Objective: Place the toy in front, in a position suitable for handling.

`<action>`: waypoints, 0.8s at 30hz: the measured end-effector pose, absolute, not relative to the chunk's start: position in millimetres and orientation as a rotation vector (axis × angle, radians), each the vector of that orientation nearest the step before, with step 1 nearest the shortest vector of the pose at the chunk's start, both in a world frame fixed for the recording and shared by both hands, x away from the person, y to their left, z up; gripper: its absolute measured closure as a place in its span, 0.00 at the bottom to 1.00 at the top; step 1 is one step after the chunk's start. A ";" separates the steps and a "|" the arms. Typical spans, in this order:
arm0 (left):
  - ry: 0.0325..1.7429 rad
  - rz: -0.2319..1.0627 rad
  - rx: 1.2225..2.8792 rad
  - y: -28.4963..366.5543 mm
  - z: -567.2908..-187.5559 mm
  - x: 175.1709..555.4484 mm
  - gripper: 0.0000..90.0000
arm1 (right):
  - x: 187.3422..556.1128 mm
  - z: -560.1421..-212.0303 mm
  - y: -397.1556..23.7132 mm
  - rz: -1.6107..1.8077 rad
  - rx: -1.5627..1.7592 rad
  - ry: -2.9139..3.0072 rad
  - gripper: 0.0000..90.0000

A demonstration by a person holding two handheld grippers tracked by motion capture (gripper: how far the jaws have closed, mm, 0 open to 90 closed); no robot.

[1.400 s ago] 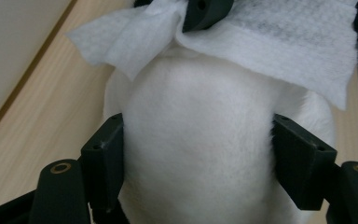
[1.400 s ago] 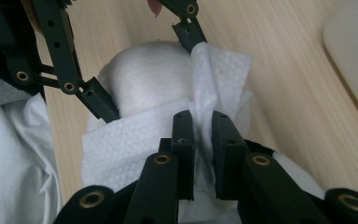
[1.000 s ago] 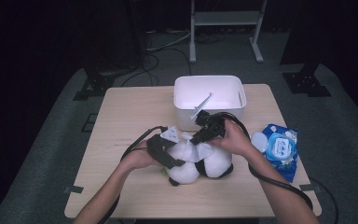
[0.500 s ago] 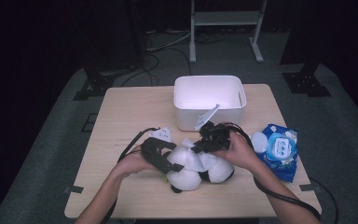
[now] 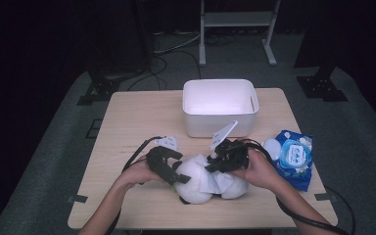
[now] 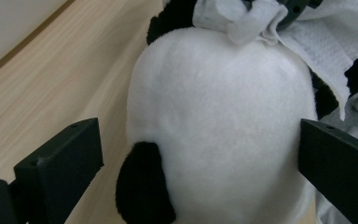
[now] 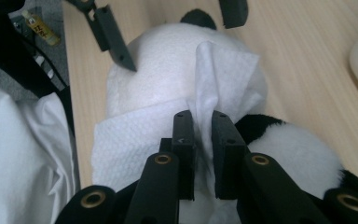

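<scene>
Right gripper (image 7: 200, 123): jaws pressed together on a fold of white wipe (image 7: 223, 70), pinching it just above the toy. The wipe drapes over the white head of the plush panda (image 5: 206, 180).

Left gripper (image 6: 200, 154): jaws spread wide on either side of the panda's head; they have just been opening. The head sits between them, but the pads no longer press on the fur.

Panda lies near the front edge of the bench (image 5: 127, 127), roughly at its middle, between the two hands. White tub (image 5: 220, 105) stands behind it toward the back edge. Blue wipe packet (image 5: 293, 156) lies at the right edge, its lid beside it.

Risks from here:
- Toy is unrestrained now that the left gripper has let go. A wiping stroke by the right gripper could drag or roll the panda toward the front edge, not clean it.
- Wipe is held by one thin fold only; friction on the fur may pull it out of the jaws, or bunch it so the bare jaw tips rub the plush.
- Cables trail close to the toy and could catch on it.
</scene>
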State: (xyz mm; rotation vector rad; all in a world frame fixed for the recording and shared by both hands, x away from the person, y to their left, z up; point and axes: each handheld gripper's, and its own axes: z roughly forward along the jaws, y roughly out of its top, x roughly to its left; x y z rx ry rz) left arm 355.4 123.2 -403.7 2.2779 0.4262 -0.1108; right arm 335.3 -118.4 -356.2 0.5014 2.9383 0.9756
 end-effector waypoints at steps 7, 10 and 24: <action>0.399 -0.254 2.289 117.7 -410.0 354.2 0.01 | 321.6 -358.2 -124.3 0.973 0.471 2.966 0.91; 0.350 -0.349 2.280 113.9 -415.3 352.6 0.07 | 316.5 -358.0 -126.1 0.968 0.455 2.978 0.91; 0.149 -0.006 2.377 99.3 -389.5 339.5 0.32 | 329.9 -331.6 -126.5 0.940 0.460 2.864 0.92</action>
